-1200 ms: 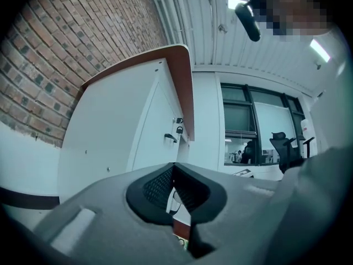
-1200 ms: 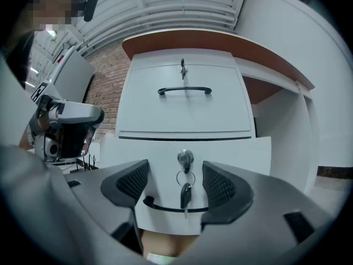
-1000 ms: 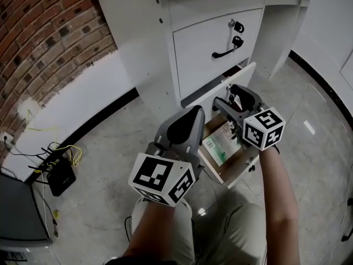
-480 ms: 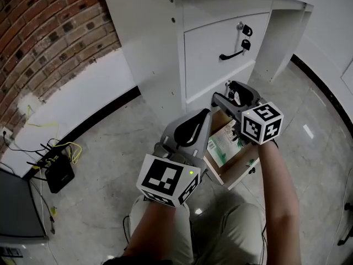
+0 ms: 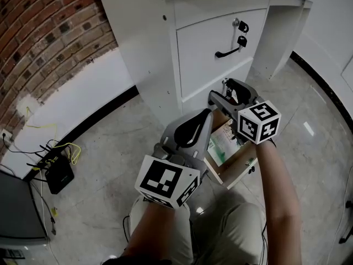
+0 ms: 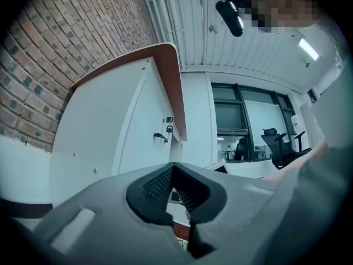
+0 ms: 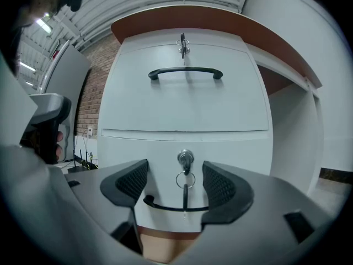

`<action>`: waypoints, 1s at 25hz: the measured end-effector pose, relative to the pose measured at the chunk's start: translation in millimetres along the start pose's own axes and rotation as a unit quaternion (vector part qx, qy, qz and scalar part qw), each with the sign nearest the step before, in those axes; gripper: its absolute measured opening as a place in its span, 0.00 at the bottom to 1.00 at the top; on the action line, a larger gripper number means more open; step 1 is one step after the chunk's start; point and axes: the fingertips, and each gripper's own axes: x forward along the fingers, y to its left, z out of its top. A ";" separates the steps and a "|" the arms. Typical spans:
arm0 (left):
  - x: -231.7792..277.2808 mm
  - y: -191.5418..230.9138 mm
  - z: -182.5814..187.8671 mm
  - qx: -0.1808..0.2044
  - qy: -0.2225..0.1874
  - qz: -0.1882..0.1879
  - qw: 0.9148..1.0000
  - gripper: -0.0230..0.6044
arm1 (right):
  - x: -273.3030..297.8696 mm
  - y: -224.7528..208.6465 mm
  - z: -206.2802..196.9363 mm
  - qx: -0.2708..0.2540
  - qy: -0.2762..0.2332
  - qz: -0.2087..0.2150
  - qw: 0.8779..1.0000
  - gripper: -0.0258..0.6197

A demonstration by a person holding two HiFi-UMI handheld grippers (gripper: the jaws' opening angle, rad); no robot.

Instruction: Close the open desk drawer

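So the middle drawer [image 5: 196,101] sits flush with the bench [image 5: 143,43] front now. A second ago it stands ajar, with a dark gap showing under the top drawer [image 5: 212,37]. Half a second ago that gap is already gone, and it looks the same since. We count that as one drawer shut.

The right tongs [image 7: 175,184] are spread wide and hold nothing. They point straight at the middle drawer's face, and its key [image 7: 186,160] and handle [image 7: 176,206] show in the space between the jaws, ungripped. We can't tell whether the tips actually touch the front.

The catch is that the bottom drawer [image 5: 237,173] is still pulled out toward us, with a green packet [image 5: 220,145] lying in it. It looks no different from either earlier frame. So in our book the job isn't finished, and that drawer probably needs a push toward the bench next.

The left tongs [image 5: 199,117] are closed at the tips and empty. They hover just left of the bottom drawer, in much the same spot as before.
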 end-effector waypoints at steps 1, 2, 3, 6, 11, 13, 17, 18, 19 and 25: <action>0.5 -0.1 -0.4 -0.006 -0.001 -0.001 1.000 0.04 | 2.2 -0.2 0.2 0.000 0.002 0.000 1.000 0.52; 1.2 0.2 -0.8 -0.011 -0.002 -0.001 1.000 0.04 | 4.5 -0.7 0.4 0.000 0.006 0.000 1.000 0.52; 1.7 0.5 -0.9 -0.016 -0.002 -0.001 1.000 0.04 | 6.3 -1.6 0.6 0.001 0.009 0.002 1.000 0.52; 2.0 2.4 -0.3 -0.019 -0.004 -0.001 1.000 0.04 | 8.5 -3.0 0.9 0.002 0.008 0.007 1.000 0.53; 6.6 4.8 -4.9 -0.023 -0.001 0.002 1.000 0.04 | 8.4 -4.0 0.2 0.003 -0.005 0.005 1.000 0.54; 8.5 2.6 -5.6 -0.021 -0.001 -0.002 1.000 0.04 | 8.2 -3.7 0.2 0.004 -0.006 0.005 1.000 0.54; 15.6 -2.0 -9.3 -0.022 0.001 -0.007 1.000 0.04 | 8.6 -4.2 1.1 0.006 -0.006 0.007 1.000 0.53; 17.2 -4.0 -10.6 -0.023 0.001 -0.008 1.000 0.04 | 8.2 -4.4 1.3 0.007 -0.007 0.007 1.000 0.53; 18.3 -6.0 -12.1 -0.021 0.002 -0.010 1.000 0.04 | 7.6 -4.4 1.1 0.008 -0.008 0.007 1.000 0.53; 19.9 -13.9 -11.0 -0.002 0.002 -0.015 1.000 0.04 | 0.5 -8.3 -10.7 0.023 0.020 0.009 1.000 0.52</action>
